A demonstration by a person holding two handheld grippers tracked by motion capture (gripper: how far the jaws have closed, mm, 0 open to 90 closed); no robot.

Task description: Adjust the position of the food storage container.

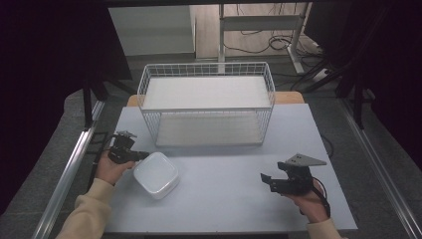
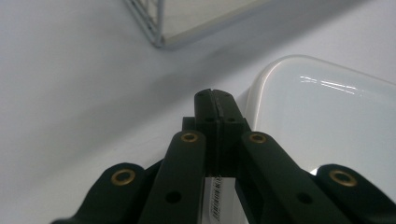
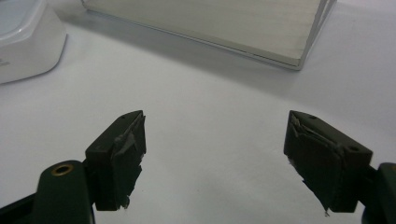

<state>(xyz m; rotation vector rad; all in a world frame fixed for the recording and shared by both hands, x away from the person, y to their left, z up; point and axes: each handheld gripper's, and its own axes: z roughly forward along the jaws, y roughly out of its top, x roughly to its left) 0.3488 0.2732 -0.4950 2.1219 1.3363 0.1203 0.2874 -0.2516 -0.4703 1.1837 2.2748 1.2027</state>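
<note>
Sitting near the front-left of the counter (image 1: 224, 169), the white lidded container (image 1: 156, 175) lies just in front of the wire rack (image 1: 206, 102) and a little apart from it. The left claw (image 1: 143, 155) is at the container's upper-left corner, its tips just beside or touching the rim — from above I cannot tell which. Its jaws are pressed together with nothing between them. The right claw (image 1: 265, 180) hangs well apart at the right side of the counter, its jaws spread wide and empty.

The relation that counts: the container lies to the right of the left claw and slightly toward the person, and that hand is by far the nearer. The container is close to square with rounded corners, so it has no clear long axis; it sits turned a little, one corner pointing at the person. With shut jaws at the corner, I judge a push or a nudge likelier than a grasp — taking hold would call for opening first.

The left gripper view puts the closed left claw (image 2: 215, 95) low over the counter (image 2: 70, 93), the container (image 2: 327, 121) and its glossy lid just to the right, and a rack corner (image 2: 156, 35) ahead. The right gripper view has the parted right claw (image 3: 215, 140) facing bare counter (image 3: 210, 84), the container (image 3: 25, 39) far off to one side and the rack's lower shelf (image 3: 224, 23) beyond.
</note>
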